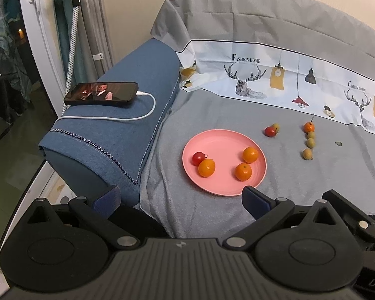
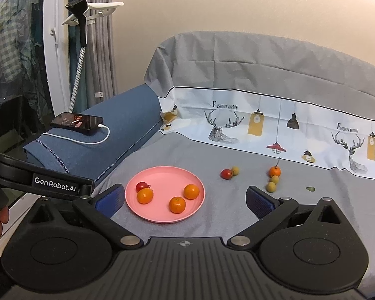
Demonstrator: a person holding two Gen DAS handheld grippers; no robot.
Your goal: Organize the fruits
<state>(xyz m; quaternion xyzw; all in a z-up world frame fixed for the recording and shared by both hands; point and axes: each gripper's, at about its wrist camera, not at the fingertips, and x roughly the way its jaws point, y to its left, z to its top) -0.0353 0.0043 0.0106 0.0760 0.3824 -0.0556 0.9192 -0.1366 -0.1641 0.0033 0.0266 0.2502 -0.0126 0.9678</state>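
phone (image 1: 101,93) is seen charging on blue armrest (image 1: 127,115) | pink plate (image 1: 220,187) is laid on grey cover, holding three oranges and one cherry tomato (image 1: 198,158) | loose fruits (image 1: 308,140) are scattered right of plate | left gripper (image 1: 181,198) and right gripper (image 2: 185,197) are held apart, empty

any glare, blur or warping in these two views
Left wrist view: sharp, soft even light, the phone screen shows a reflection, the sofa back bows from fisheye. Right wrist view: equally sharp, faint shadows under the fruit on the pink plate, dark corners.
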